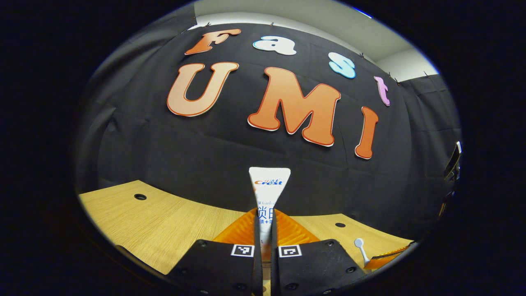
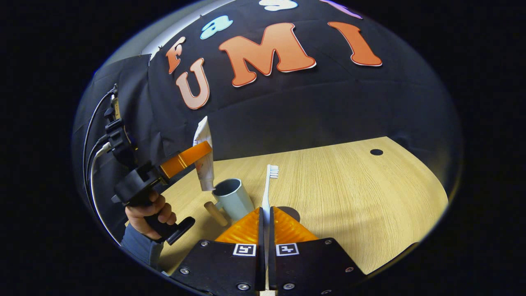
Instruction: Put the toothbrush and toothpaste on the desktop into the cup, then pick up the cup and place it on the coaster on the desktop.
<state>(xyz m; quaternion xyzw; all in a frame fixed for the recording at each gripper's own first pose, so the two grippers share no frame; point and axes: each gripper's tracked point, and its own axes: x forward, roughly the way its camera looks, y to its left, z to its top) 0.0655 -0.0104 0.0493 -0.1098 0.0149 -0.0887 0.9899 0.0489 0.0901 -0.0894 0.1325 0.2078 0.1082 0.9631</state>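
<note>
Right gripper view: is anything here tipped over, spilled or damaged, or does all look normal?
Nothing stands out. The grey cup with a wooden handle stands upright on the light wooden desktop, with no spill. The left hand-held gripper holds the white toothpaste tube above the cup; the right hand-held gripper holds the white toothbrush upright.

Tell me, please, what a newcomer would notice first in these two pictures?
First, the toothpaste standing upright, clamped in the left gripper; the right gripper view shows its lower end just above the cup on the desk. Next, the toothbrush, bristles up, pinched in the right gripper beside the cup. A hand holds the left gripper's handle at the left of that view.
</note>
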